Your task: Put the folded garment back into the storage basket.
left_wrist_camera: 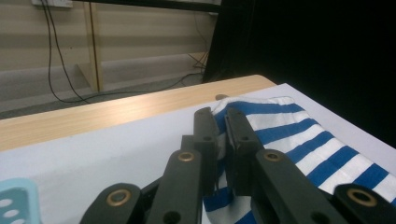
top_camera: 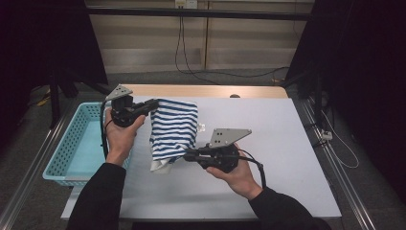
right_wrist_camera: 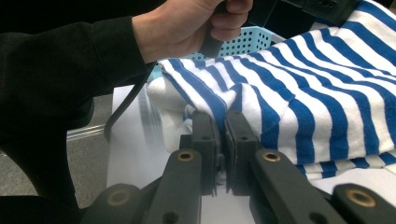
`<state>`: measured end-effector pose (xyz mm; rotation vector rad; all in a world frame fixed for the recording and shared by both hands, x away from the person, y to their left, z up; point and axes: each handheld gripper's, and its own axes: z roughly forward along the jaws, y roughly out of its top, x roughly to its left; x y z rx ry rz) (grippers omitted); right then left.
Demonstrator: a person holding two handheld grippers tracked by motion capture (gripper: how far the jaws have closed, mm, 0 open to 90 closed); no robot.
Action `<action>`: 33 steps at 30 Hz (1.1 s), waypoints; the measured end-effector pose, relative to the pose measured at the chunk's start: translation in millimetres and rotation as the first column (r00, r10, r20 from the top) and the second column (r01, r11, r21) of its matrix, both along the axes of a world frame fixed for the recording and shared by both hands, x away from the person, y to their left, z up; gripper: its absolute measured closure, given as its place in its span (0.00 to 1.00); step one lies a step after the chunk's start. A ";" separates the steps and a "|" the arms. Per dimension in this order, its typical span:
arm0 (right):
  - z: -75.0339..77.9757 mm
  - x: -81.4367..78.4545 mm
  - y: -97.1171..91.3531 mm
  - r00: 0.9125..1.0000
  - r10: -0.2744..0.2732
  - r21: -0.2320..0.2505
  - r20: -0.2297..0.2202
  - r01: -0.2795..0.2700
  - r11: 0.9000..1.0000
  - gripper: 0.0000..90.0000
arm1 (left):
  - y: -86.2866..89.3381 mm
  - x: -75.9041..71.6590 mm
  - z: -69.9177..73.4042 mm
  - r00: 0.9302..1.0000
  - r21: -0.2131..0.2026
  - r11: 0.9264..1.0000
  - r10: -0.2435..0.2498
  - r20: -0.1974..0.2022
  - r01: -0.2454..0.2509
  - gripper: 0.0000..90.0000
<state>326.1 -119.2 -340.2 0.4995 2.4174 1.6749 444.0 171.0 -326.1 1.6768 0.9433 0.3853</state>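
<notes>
Blue-and-white striped folded cloth [top_camera: 173, 132] held between both claws above the white table [top_camera: 287, 143]. Left claw [top_camera: 154, 103] pinches its far corner; right claw [top_camera: 186, 155] pinches its near edge. Turquoise perforated plastic basket [top_camera: 76, 143] sits just left of the cloth; open table to the right. Right gripper view shows cloth bunched between the pads [right_wrist_camera: 205, 130]; left gripper view shows the wooden table edge [left_wrist_camera: 116, 112] beyond.

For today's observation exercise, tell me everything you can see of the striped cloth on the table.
The striped cloth is a soft, knit-looking fabric with blue and white bands, folded into a rough oblong with several layers showing at its near edge. It lies on the white table beside the light blue basket. The left gripper is shut on its far edge and the right gripper on its near edge, the fabric bunching where the jaws pinch it.
</notes>
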 end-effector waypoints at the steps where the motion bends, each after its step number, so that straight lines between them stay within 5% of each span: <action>1: 0.2 0.8 2.9 1.000 0.002 0.002 0.001 -0.002 1.000 0.95 | 1.5 0.1 0.2 1.000 0.000 1.000 0.002 0.001 -0.002 0.94; 33: 0.9 15.2 50.1 0.997 0.075 0.006 0.010 -0.075 0.997 0.95 | 54.6 -4.7 3.6 0.996 -0.017 0.996 0.084 0.009 -0.084 0.94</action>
